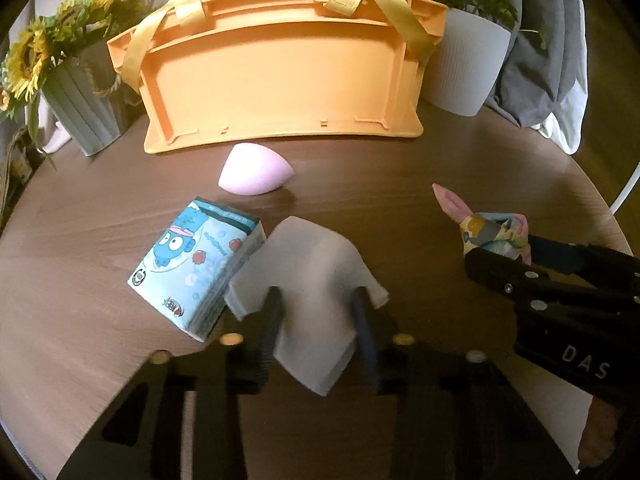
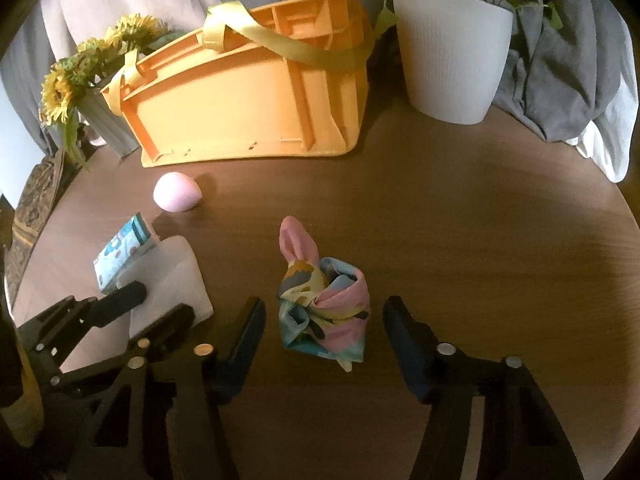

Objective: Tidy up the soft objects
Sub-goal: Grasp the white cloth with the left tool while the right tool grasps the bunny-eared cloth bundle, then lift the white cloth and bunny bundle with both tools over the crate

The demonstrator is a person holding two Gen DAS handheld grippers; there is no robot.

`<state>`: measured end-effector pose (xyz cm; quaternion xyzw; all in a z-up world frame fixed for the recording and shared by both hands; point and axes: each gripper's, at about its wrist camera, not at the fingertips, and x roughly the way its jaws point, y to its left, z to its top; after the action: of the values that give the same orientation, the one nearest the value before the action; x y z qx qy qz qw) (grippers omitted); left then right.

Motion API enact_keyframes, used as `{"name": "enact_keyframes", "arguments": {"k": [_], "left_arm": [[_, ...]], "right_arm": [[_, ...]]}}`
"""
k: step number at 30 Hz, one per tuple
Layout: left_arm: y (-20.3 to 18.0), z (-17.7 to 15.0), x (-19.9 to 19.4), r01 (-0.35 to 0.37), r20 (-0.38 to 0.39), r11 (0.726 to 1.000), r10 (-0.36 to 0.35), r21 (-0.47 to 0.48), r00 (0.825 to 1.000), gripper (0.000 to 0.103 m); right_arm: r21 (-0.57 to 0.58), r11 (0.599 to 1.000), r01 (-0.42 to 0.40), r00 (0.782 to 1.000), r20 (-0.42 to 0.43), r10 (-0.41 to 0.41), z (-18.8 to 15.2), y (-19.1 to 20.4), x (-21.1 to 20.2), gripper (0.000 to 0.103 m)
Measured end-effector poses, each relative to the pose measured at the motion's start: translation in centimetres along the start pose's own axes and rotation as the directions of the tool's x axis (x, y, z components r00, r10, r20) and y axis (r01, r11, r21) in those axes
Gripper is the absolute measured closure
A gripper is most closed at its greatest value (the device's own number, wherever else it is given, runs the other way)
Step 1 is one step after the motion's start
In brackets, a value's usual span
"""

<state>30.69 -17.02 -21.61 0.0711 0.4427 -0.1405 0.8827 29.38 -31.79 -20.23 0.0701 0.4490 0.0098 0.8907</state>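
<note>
Left gripper (image 1: 318, 312): fingers narrowed onto the soft grey-white foam sponge block (image 1: 308, 276), which bulged up between them and sagged at both free ends. Whether it was lifted clear of the brown wooden worktop (image 1: 400, 200) could not be told from either view. Its left edge lay against, or just beside, the light-blue cartoon-printed tissue pack (image 1: 198, 270), left of the left finger.

Right gripper (image 2: 324, 332): fingers spread wide, with the knotted pastel patterned cloth bundle (image 2: 326, 304) standing on the worktop between them and touching neither finger. Its pink ear-like tail (image 2: 298, 242) pointed ahead, away from the fingers.

Ahead of both grippers and to the left lay the pink egg-shaped makeup sponge (image 1: 256, 170), loose on the worktop. Beyond it stood the orange plastic basket with yellow ribbon handles (image 1: 280, 72), its side wall facing the fingers. Flanking it were a pale ribbed pot of sunflowers (image 1: 86, 110) and a white ribbed plant pot (image 1: 468, 64).

Judgement on technique: the sponge grip looked firm enough, and squeezing harder would only fold the block. Carry it high, so the drooping ends clear the basket rim and the handles. For the bundle, close on the knotted body, not the tail, and keep the fingers low.
</note>
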Motion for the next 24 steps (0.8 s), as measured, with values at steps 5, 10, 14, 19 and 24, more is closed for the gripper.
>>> {"name": "enact_keyframes", "arguments": {"k": [5,10,14,19,24], "left_arm": [[0.2,0.1,-0.1,0.010,-0.004,1.000,-0.010,-0.003,1.000,0.092],[0.4,0.2,-0.8,0.022,0.004,1.000,-0.022,-0.011,1.000,0.094],[0.7,0.4,-1.9,0.037,0.029,0.999,-0.036,-0.019,0.999,0.094],[1.1,1.2,-4.0,0.052,0.080,0.998,-0.051,-0.018,0.996,0.093],[1.8,2.3,-6.0,0.064,0.132,0.998,-0.061,-0.020,0.989,0.093]], "right_arm": [[-0.002,1.000,0.006,1.000,-0.008,-0.006,-0.1,0.0,0.2,0.059],[-0.009,1.000,0.018,1.000,0.002,-0.018,-0.1,0.4,-0.1,0.061],[-0.015,1.000,0.019,1.000,0.018,-0.019,0.0,0.6,-0.9,0.061],[-0.006,1.000,0.012,0.999,0.040,-0.012,0.4,1.0,-2.2,0.061],[-0.004,1.000,0.009,0.997,0.076,-0.008,1.2,1.9,-3.7,0.061]]}}
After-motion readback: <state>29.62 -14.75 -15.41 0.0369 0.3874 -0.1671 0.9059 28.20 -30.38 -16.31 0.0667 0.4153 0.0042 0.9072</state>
